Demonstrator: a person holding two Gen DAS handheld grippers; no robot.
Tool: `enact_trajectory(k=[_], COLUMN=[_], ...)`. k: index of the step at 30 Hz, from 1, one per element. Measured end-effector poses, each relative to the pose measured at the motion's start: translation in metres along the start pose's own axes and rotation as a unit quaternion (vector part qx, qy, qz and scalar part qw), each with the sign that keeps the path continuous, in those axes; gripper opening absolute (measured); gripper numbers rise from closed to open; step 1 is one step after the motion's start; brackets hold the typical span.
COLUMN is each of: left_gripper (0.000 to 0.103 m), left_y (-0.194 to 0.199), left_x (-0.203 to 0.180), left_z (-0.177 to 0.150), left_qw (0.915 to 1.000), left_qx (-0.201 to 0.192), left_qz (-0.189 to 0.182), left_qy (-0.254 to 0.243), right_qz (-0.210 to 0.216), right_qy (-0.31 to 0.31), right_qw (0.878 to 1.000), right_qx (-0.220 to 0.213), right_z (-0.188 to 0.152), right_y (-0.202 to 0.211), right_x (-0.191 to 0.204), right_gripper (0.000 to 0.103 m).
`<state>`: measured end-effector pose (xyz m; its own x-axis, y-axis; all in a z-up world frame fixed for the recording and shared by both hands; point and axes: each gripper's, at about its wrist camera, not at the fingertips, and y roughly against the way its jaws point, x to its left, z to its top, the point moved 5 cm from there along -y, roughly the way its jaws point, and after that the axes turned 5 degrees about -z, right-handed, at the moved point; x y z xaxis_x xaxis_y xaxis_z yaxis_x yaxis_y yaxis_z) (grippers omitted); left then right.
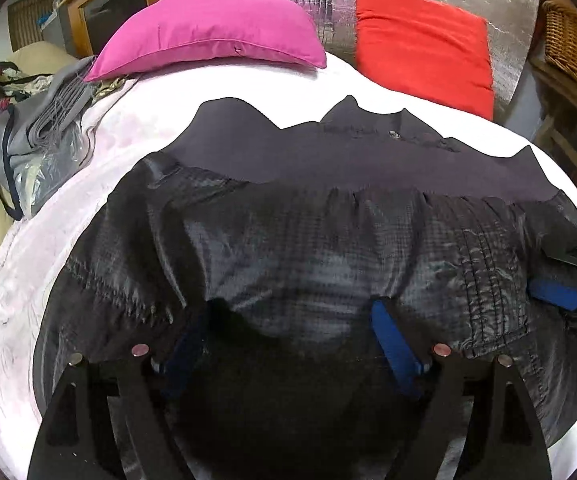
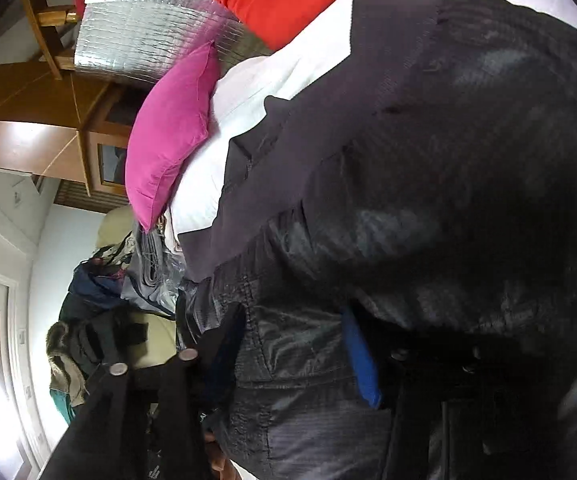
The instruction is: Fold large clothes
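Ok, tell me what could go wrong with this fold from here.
1. The dark jacket is shiny and looks slippery; a folded layer may slide back open.
2. The left gripper has its jaws wide over a fabric bulge and might pinch several layers at once.
3. The right gripper works at the jacket's edge near the side of the white bedding, so fabric could drag off the bed.

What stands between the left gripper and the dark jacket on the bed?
Nothing visible. The left gripper sits directly over the dark jacket, fabric bunched between its open blue fingers. The pink cushion lies well beyond.
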<state>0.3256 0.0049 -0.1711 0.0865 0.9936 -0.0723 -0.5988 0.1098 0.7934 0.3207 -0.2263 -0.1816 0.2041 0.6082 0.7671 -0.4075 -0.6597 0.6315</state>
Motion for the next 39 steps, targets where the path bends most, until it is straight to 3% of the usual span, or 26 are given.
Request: enact_trajectory(k=[3,7,10,13,15,18,23,28,31,36,39], left_gripper=[0.085,0.085,0.085,0.085,0.085,0.085,0.085,0.085,0.085,0.085,0.085], left_y=[0.017,0.051,0.054,0.04,0.033,0.034,0.046,0.056,0.061,0.079,0.066], left_x=[0.008,0.032,0.054,0.069,0.071,0.069,0.069,0.068,0.068,0.073,0.08], left_z=[0.0,-0.007,-0.016,-0.026,-0.029,-0.028,-0.031,-0.041,-0.043,-0.05,-0.059], left_qw=[0.9999,0.9986,0.9971,0.9967,0.9967,0.9966,0.9966,0.9962,0.9959,0.9948,0.9951], left_qx=[-0.01,-0.044,-0.039,-0.004,0.005,0.009,0.003,0.002,0.0,-0.027,-0.005], left_qz=[0.006,0.023,0.052,0.059,0.06,0.064,0.055,0.058,0.06,0.064,0.067], left_qy=[0.003,0.017,0.038,0.056,0.055,0.051,0.061,0.065,0.069,0.074,0.074], right_qz=[-0.018,0.011,0.036,-0.002,-0.003,-0.018,-0.018,-0.044,-0.03,-0.023,-0.029], right_qy=[0.031,0.059,0.063,0.054,0.036,0.035,0.084,0.069,0.046,0.065,0.073], right_qw=[0.999,0.998,0.997,0.998,0.999,0.999,0.996,0.997,0.998,0.997,0.996], right_qx=[-0.013,-0.026,-0.002,0.011,0.016,0.002,-0.015,-0.01,-0.009,-0.019,-0.029], right_z=[-0.003,-0.021,-0.035,-0.041,-0.041,-0.04,-0.053,-0.064,-0.059,-0.064,-0.068], right_y=[0.013,0.035,0.029,0.016,0.005,0.014,0.039,0.039,0.037,0.051,0.059], right_x=[0.014,0.036,0.041,0.024,0.012,0.018,0.039,0.01,-0.006,0.004,-0.001], right_gripper=[0.061,0.086,0.086,0.085,0.085,0.085,0.085,0.085,0.085,0.085,0.085])
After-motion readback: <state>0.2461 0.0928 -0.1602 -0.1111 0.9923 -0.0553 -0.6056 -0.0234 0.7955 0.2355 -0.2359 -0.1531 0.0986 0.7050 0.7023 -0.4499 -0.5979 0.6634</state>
